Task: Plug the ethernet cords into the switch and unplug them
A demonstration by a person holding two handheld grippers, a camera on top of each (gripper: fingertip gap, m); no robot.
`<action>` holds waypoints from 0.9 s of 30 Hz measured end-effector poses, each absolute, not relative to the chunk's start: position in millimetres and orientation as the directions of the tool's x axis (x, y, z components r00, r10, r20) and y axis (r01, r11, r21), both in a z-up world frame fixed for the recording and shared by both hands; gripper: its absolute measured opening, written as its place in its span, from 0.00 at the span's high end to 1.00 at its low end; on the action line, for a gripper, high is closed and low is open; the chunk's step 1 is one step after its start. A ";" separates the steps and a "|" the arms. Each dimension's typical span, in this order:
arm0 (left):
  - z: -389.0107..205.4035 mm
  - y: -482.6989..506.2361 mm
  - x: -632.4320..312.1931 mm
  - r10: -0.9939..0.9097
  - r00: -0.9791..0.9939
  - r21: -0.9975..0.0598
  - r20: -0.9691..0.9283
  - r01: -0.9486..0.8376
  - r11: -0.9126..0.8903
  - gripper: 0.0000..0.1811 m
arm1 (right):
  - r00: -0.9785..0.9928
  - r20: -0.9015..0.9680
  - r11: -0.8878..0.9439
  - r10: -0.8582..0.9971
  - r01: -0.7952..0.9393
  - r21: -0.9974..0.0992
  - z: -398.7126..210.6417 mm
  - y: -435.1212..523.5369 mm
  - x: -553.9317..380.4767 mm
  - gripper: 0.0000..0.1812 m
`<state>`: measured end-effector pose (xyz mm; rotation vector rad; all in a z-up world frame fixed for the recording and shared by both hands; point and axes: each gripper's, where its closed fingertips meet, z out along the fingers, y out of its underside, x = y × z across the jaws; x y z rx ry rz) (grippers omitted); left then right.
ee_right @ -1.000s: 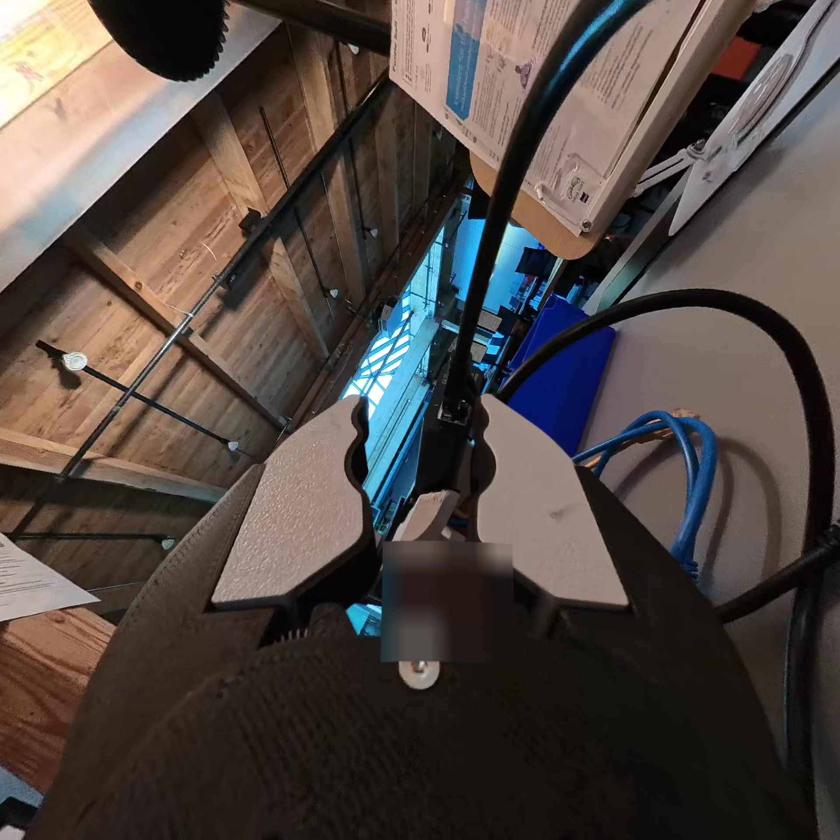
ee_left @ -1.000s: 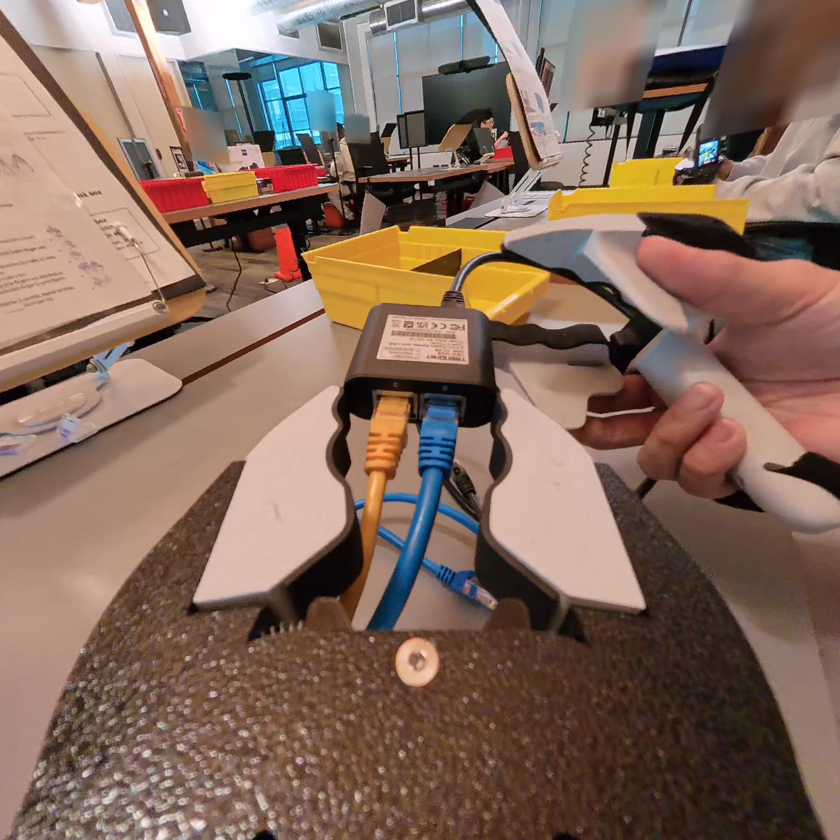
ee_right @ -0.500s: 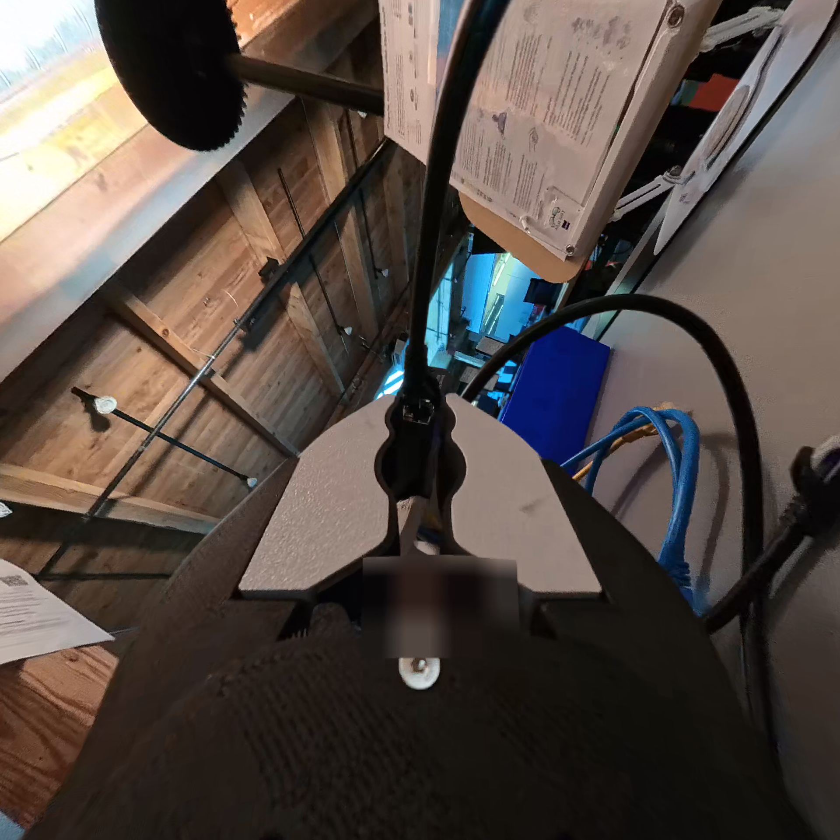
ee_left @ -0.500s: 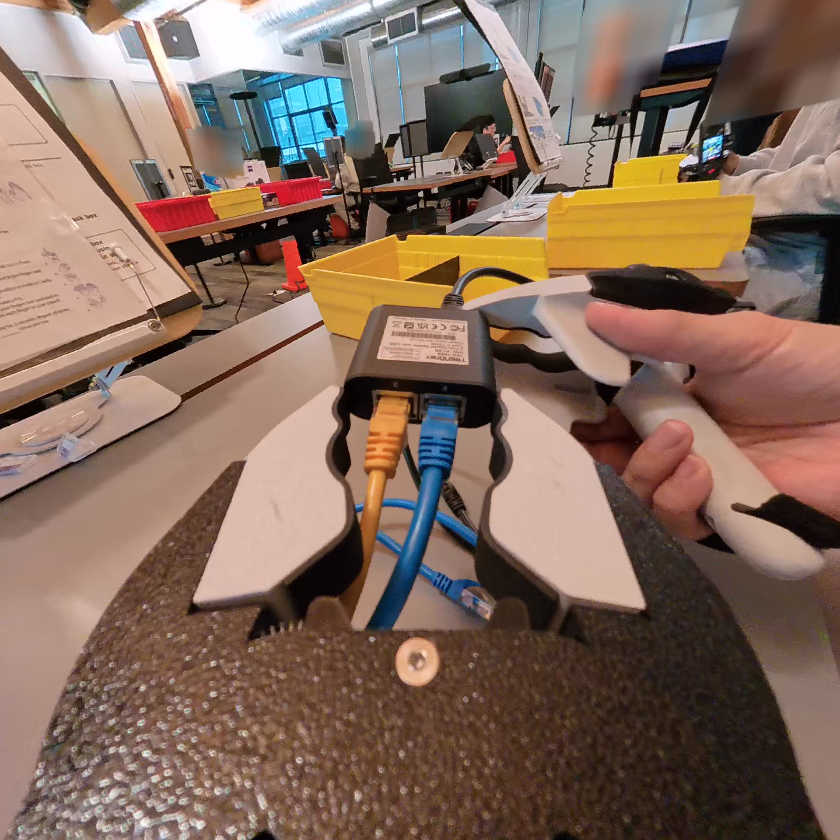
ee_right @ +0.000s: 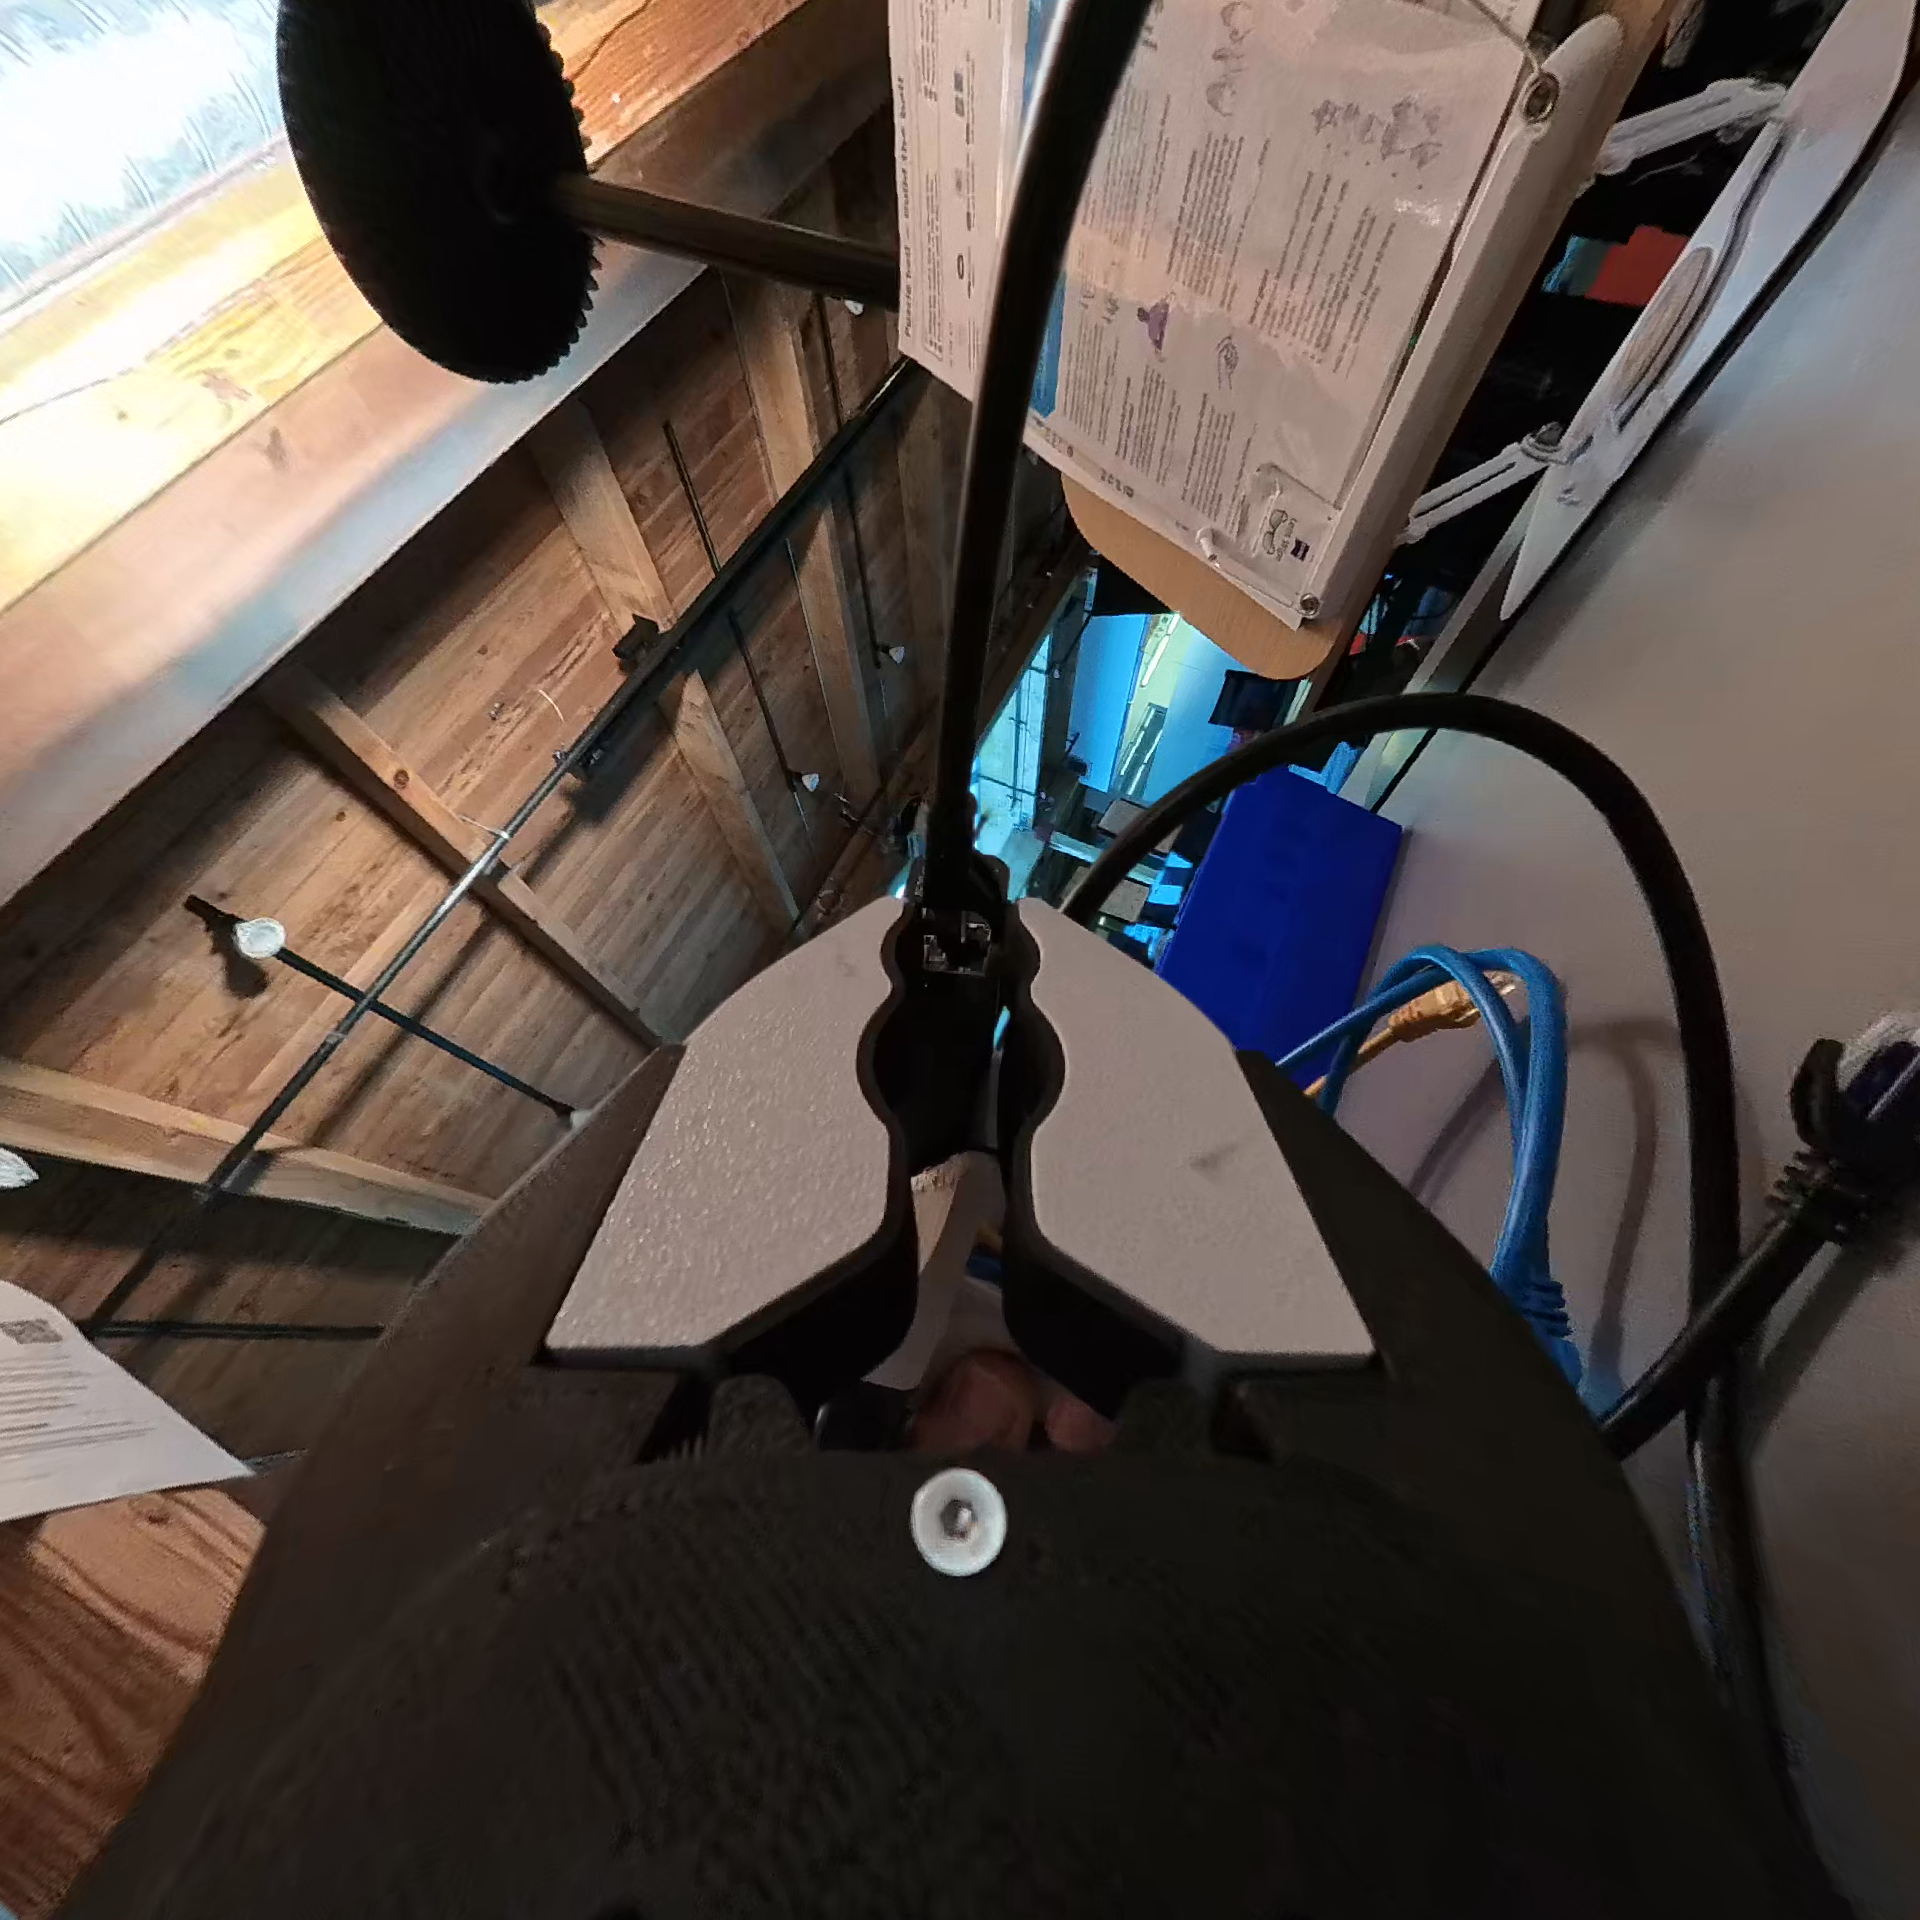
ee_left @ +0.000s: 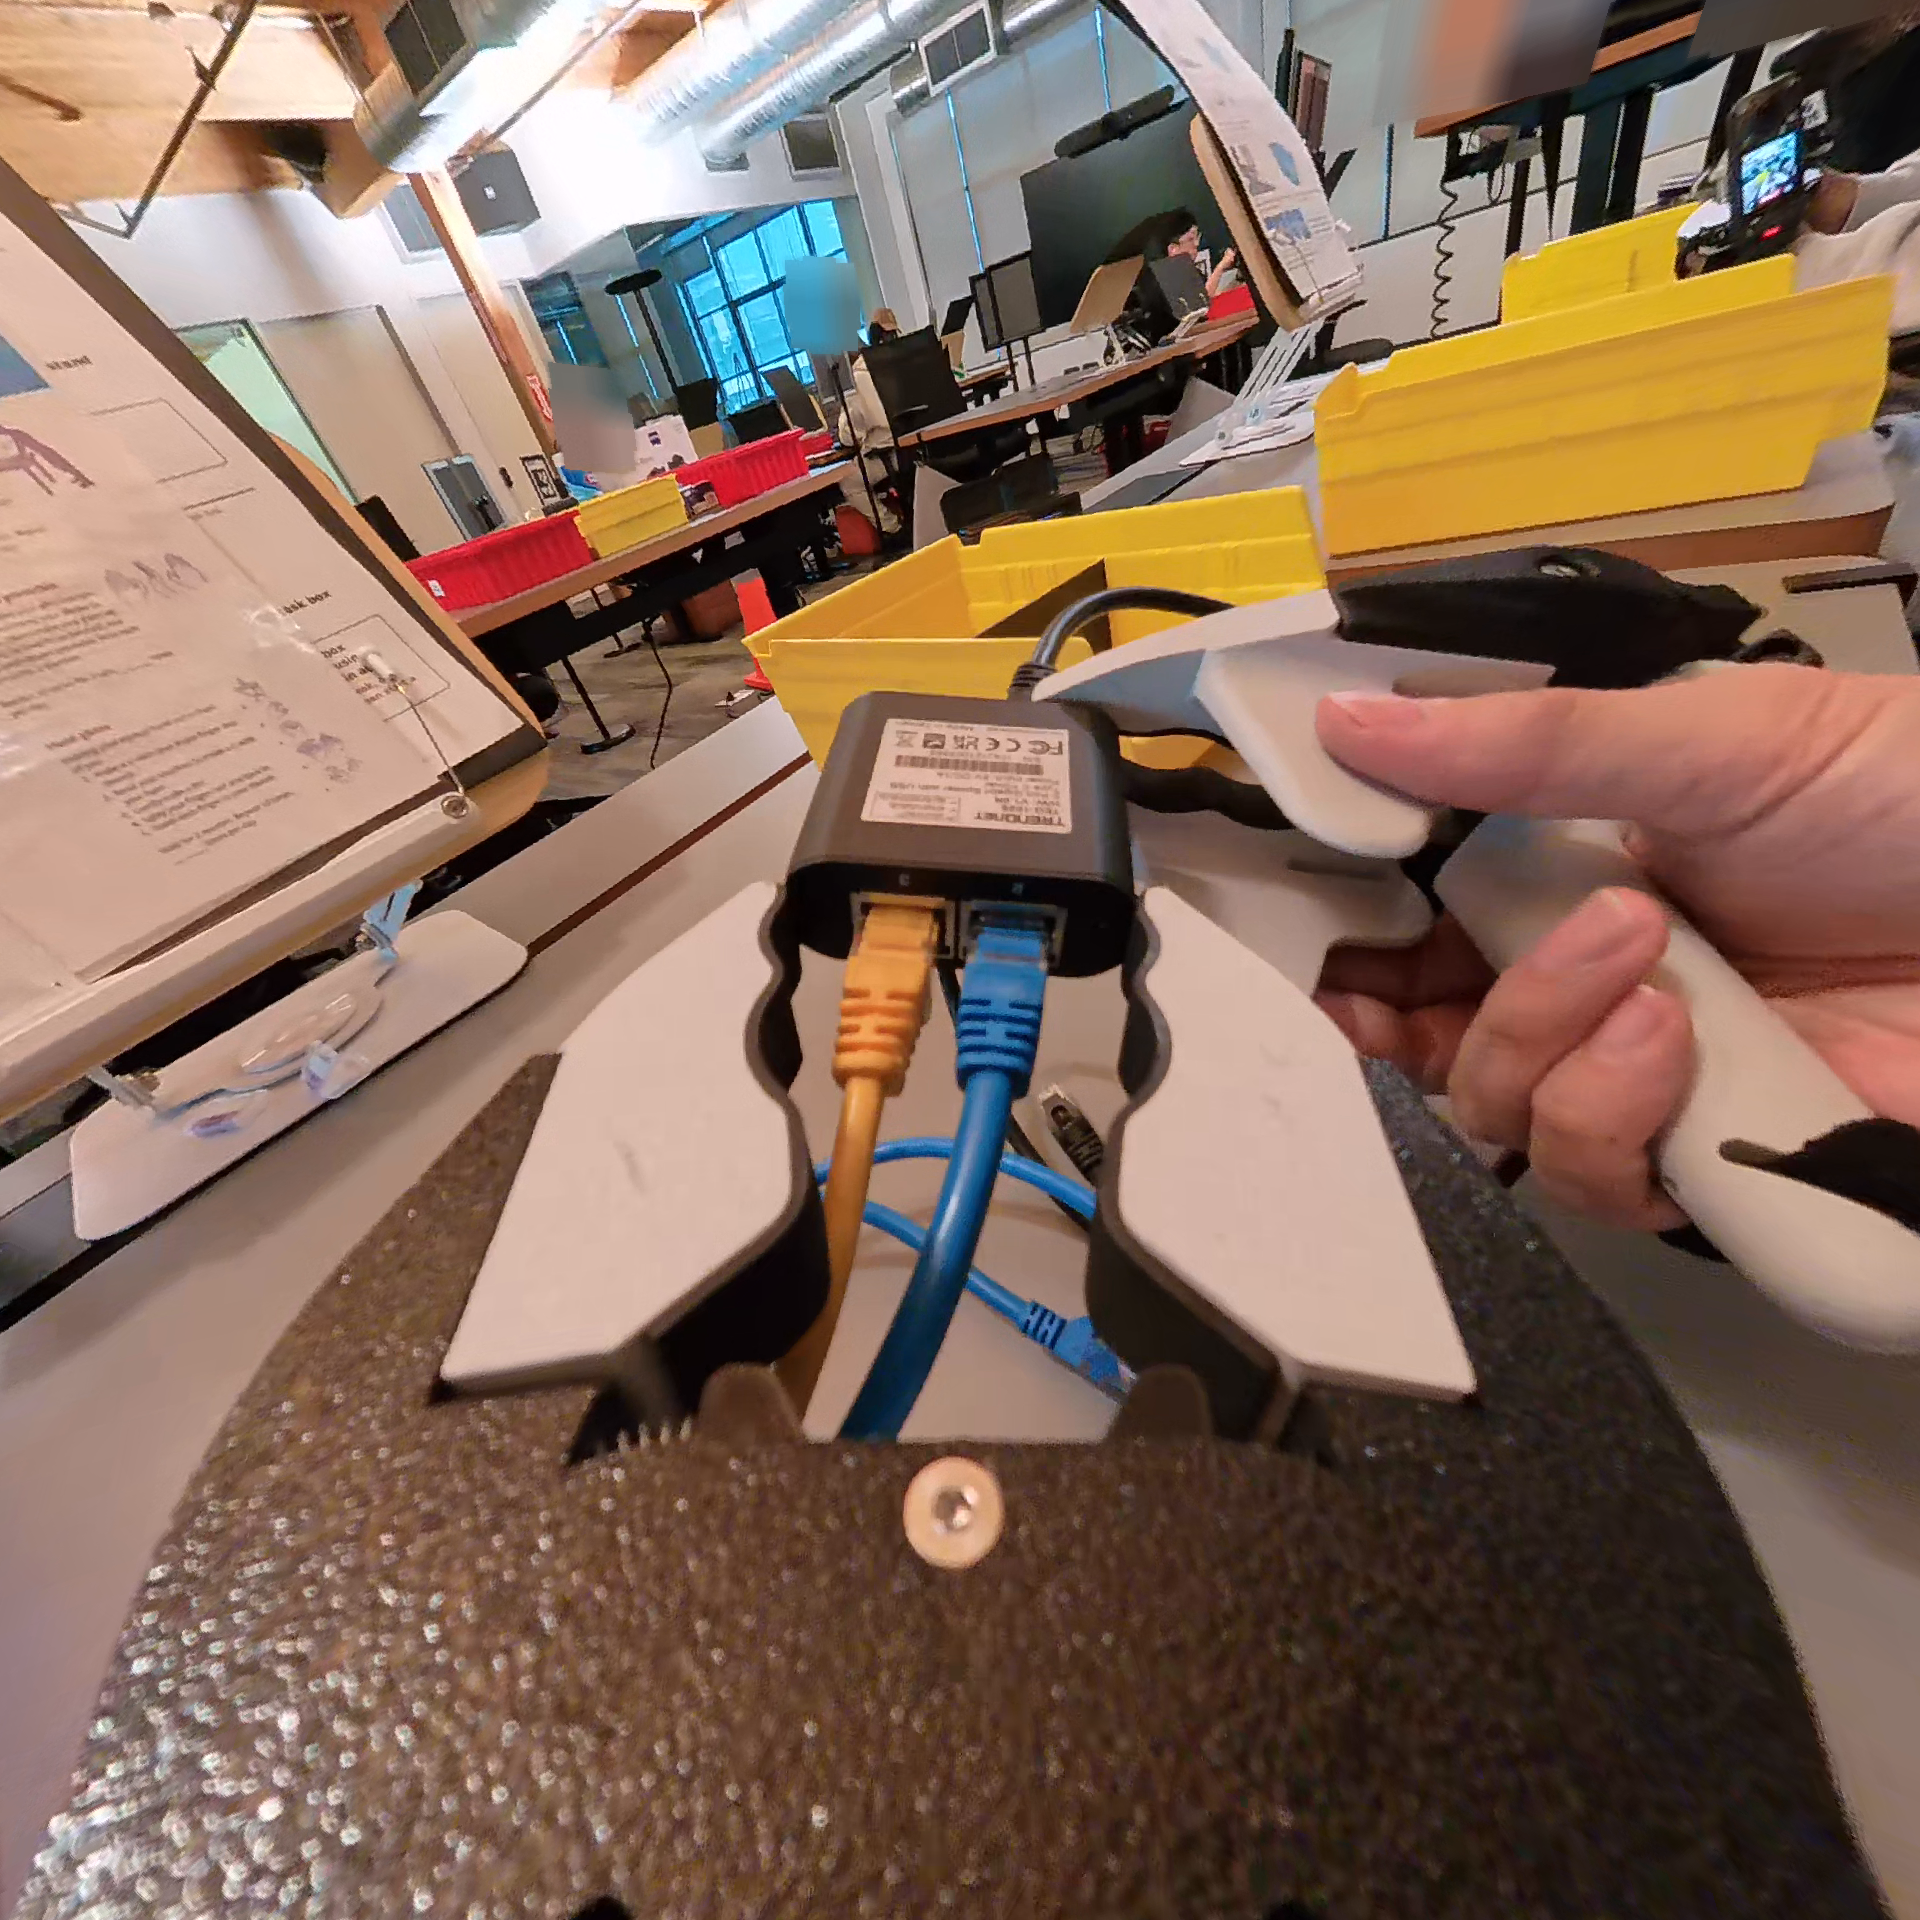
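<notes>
left claw [ee_left: 961, 914] is clamped on the switch [ee_left: 961, 821], one finger on each side of the black box at the tips, port face turned back toward the cam. between the fingers, nearest first: a loose blue plug [ee_left: 1081, 1351] lying on the table [ee_left: 125, 1403] by the claw base, a loose black plug [ee_left: 1065, 1117] just inside the rt finger, then the yellow cord [ee_left: 883, 997] and blue cord [ee_left: 1003, 1003] both seated in the two ports.

right claw [ee_right: 956, 951] is pinched nearly shut on a black plug [ee_right: 958, 948] at its tips, w/ the black cable [ee_right: 987, 436] rising away from it. in the left view that claw sits just beyond and to the rt of the switch, on its far end.

step, prob: both front cords are in, so plugging looks done there; the rt claw seems to be working the black lead at the switch's far side. can't tell if that plug is seated or out. next move calls for a straight pull or push along the port axis while the left grip holds the box steady, and the latch tab may need pressing.

pose: the person's hand [ee_left: 1662, 935] wraps the rt handle, index finger laid along the top, claw rolled sideways and pointing left across the switch. left claw is level, aimed fwd and slightly down.

farther off beyond the switch: a yellow bin [ee_left: 935, 644].
</notes>
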<state>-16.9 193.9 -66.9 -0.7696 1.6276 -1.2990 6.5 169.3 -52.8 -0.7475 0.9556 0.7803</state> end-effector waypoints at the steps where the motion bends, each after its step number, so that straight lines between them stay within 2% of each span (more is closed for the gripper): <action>1: -67.1 194.1 -16.8 -0.873 -0.409 -0.962 -0.267 0.060 0.266 0.67 | 0.378 -0.898 0.509 0.225 -0.831 -0.223 -52.9 169.6 6.2 0.92; 5: -68.9 195.0 -15.5 -0.879 -0.395 -0.962 -0.269 0.076 0.261 0.67 | 0.406 -0.888 0.493 0.216 -0.831 -0.259 -51.0 171.2 5.5 0.93; 7: -69.1 196.8 -13.6 -0.889 -0.363 -0.960 -0.281 0.086 0.268 0.67 | 0.475 -0.861 0.489 0.179 -0.803 -0.342 -50.6 173.3 8.3 0.93; 11: -69.6 198.8 -10.1 -0.913 -0.309 -0.964 -0.267 0.092 0.251 0.68 | 0.522 -0.834 0.487 0.179 -0.784 -0.386 -48.3 176.5 12.1 0.93; 19: -65.2 202.3 -11.1 -0.915 -0.223 -0.940 -0.336 0.137 0.312 0.68 | 0.531 -0.814 0.485 0.236 -0.790 -0.375 -43.1 179.5 11.0 0.93; 23: -69.3 202.1 -9.7 -0.933 -0.239 -0.962 -0.268 0.123 0.245 0.68 | 0.524 -0.822 0.478 0.225 -0.794 -0.375 -47.0 181.0 13.2 0.93; 25: -66.2 203.3 -11.5 -0.924 -0.213 -0.945 -0.317 0.150 0.290 0.68 | 0.512 -0.807 0.464 0.294 -0.815 -0.348 -42.4 180.4 10.6 0.93; 27: -65.6 202.4 -11.8 -0.913 -0.229 -0.940 -0.338 0.133 0.314 0.68 | 0.508 -0.815 0.480 0.278 -0.809 -0.340 -44.0 179.0 11.5 0.93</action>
